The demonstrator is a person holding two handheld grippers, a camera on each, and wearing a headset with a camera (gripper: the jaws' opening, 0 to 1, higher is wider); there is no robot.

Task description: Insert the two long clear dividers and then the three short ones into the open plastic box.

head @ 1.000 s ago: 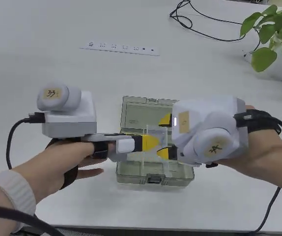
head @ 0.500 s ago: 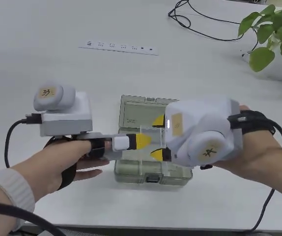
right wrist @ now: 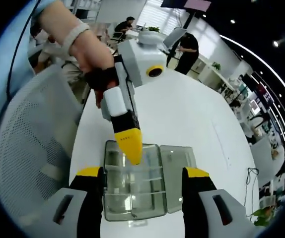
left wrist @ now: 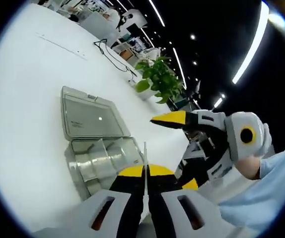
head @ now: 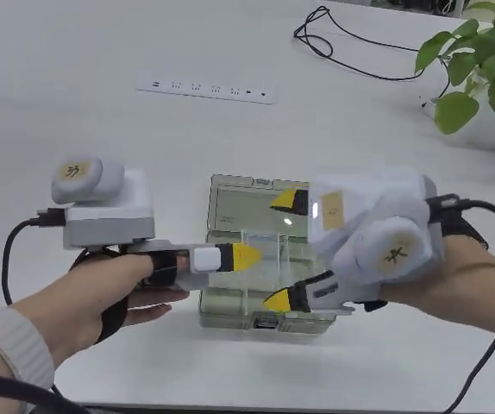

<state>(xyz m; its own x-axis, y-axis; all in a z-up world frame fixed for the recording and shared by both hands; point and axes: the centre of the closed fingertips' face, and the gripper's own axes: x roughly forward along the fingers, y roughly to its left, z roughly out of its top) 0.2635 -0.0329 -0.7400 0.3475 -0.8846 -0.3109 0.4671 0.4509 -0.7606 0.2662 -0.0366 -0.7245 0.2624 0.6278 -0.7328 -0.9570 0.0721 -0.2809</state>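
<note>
The open plastic box (head: 230,297) lies in front of me with its lid (head: 234,203) flat behind it; clear partitions stand inside the box (left wrist: 100,158). My left gripper (head: 243,256) is shut on a thin clear divider (head: 272,247) and holds it upright over the box. In the left gripper view the divider's edge (left wrist: 145,153) rises between the closed jaws of that gripper (left wrist: 146,171). My right gripper (head: 284,250) is open, its yellow tips spread wide on either side of the divider, over the box (right wrist: 132,191). The left gripper's tip (right wrist: 128,144) points in between the right gripper's (right wrist: 142,173) jaws.
A white power strip (head: 204,89) lies at the back of the white table. A black cable (head: 351,43) and a potted plant (head: 480,60) are at the back right. A mesh chair (right wrist: 28,134) stands beside the table.
The right gripper's jaws have spread much wider apart around the divider. The left gripper has kept its hold and drawn slightly left.
</note>
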